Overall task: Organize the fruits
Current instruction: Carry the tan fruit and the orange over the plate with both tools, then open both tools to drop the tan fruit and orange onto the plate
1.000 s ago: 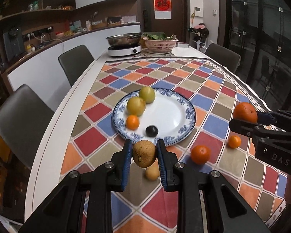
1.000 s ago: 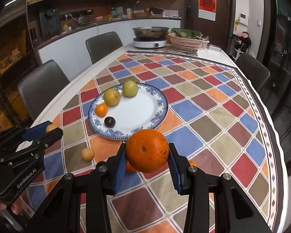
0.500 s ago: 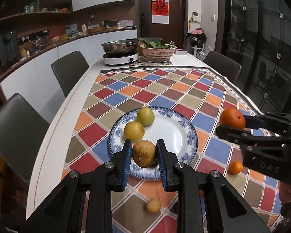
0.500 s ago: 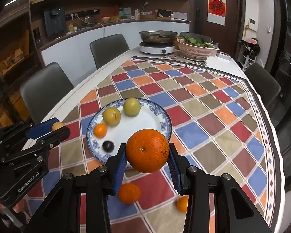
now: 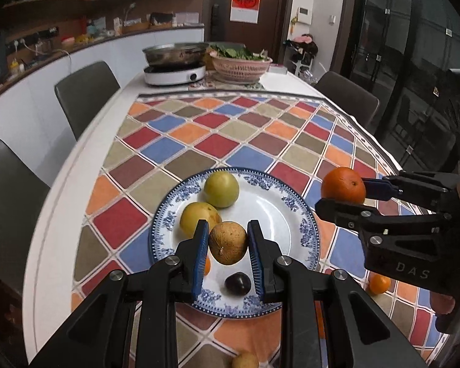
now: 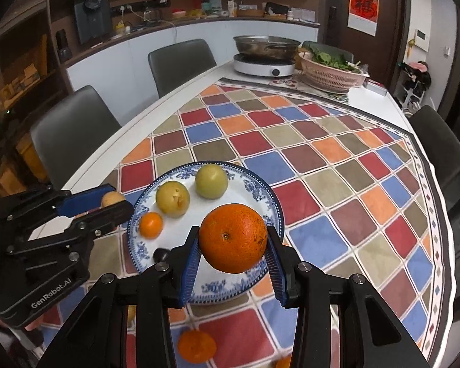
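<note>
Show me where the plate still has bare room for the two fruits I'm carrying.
The plate's right half is bare white, bordered by the green fruit and the dark plum. The left side is crowded: yellow fruit and small orange sit close together there.

Left gripper [image 5: 228, 247] with brown fruit [image 5: 228, 243] moved from checked cloth [image 5: 217, 145] before plate [image 5: 303, 233] to above plate's middle. Right gripper [image 6: 232, 256] with orange [image 6: 233, 237] moved from cloth at lower frame to over plate's near right rim.
</note>
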Tool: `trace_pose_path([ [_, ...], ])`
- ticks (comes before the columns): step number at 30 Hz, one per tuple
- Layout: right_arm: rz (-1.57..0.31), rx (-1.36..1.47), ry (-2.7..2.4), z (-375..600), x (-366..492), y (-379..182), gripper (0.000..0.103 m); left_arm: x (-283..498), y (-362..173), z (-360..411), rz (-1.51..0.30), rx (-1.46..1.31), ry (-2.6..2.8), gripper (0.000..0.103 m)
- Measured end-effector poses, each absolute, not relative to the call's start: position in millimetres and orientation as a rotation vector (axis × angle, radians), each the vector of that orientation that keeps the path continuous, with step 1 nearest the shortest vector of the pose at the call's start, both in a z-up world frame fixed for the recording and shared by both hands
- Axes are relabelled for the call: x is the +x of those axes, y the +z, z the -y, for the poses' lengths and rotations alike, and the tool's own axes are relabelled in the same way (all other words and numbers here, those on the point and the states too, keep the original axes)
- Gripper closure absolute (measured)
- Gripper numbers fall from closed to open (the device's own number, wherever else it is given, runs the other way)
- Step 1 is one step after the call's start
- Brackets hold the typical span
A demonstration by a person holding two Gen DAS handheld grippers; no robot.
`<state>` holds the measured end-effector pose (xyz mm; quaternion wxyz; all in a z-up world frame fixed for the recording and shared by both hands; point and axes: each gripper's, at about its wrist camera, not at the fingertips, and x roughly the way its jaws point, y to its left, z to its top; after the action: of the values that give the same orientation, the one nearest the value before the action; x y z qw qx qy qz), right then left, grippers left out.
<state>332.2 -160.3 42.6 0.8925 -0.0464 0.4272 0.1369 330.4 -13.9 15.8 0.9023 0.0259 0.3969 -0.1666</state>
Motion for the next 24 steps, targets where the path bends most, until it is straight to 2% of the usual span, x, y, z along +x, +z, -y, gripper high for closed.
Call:
trace_pose_path([
  [20, -1.094, -0.097, 0.316, 157.6, 394.5, -19.1, 0.062, 379.3, -27.6, 26.5, -1.006, 0.017, -0.327, 0.077],
  [22, -1.096, -0.098, 0.323, 156.8, 394.1, -20.9, 0.062, 379.6, -26.6, 26.1, -1.01, 0.016, -0.33, 0.074],
  [24, -1.091, -0.101, 0.326, 156.7, 392.3, -21.2, 0.061, 379.9, -25.1, 24.9, -1.01, 0.016, -0.331, 0.065],
])
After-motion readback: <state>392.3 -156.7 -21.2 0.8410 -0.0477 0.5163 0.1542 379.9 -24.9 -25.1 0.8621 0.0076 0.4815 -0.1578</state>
